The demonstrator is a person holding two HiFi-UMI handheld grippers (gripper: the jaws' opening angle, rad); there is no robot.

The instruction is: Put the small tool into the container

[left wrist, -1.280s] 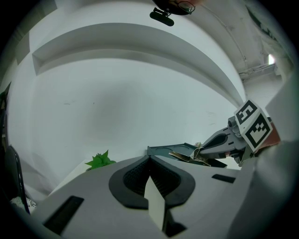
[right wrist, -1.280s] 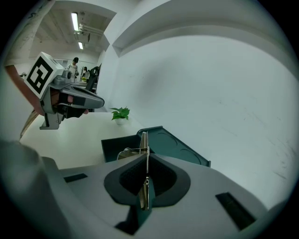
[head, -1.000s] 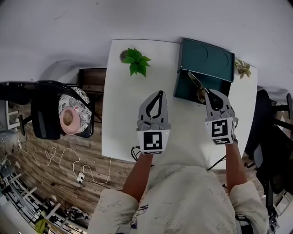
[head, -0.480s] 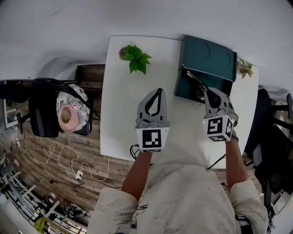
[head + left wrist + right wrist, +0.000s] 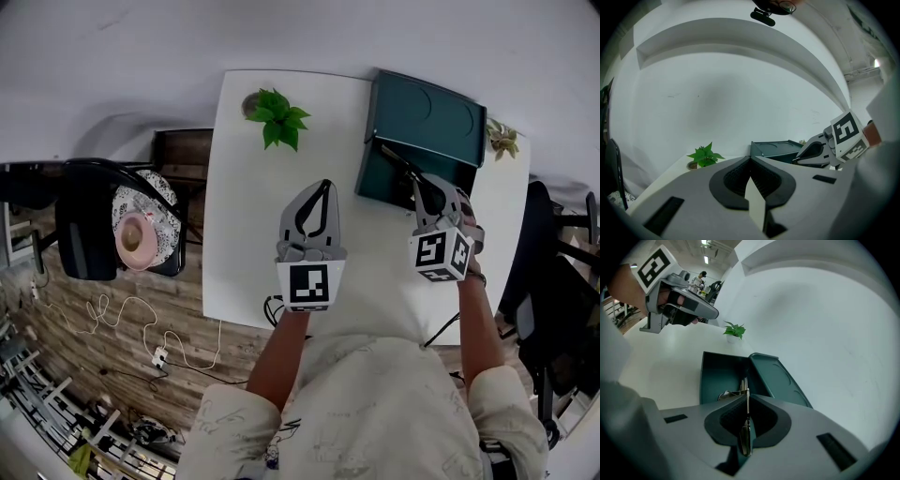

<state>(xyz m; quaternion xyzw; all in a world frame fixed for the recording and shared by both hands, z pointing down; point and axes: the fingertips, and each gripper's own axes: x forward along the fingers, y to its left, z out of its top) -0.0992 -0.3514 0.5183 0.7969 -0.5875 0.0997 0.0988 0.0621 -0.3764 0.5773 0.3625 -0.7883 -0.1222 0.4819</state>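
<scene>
The small metal tool (image 5: 397, 163) is thin, with looped handles, and sticks out of my right gripper (image 5: 422, 190), which is shut on it. Its tip points down into the open teal container (image 5: 373, 184), whose lid (image 5: 427, 117) stands back behind it. In the right gripper view the tool (image 5: 746, 389) runs from the jaws into the container (image 5: 717, 373). My left gripper (image 5: 325, 187) hovers over the white table (image 5: 244, 216), left of the container, shut and holding nothing. The left gripper view shows its jaws (image 5: 750, 158) closed together and my right gripper's fingers (image 5: 816, 152) beside the container (image 5: 774, 149).
A green potted plant (image 5: 277, 120) stands at the table's far left. A smaller plant (image 5: 497, 139) sits at the far right corner behind the lid. Left of the table is a chair with a patterned plate and pink cup (image 5: 138, 235). Cables (image 5: 141, 328) lie on the floor.
My right gripper has sunk and rolled, bringing the tool's tip lower into the open container. The left gripper has stayed where it was.
</scene>
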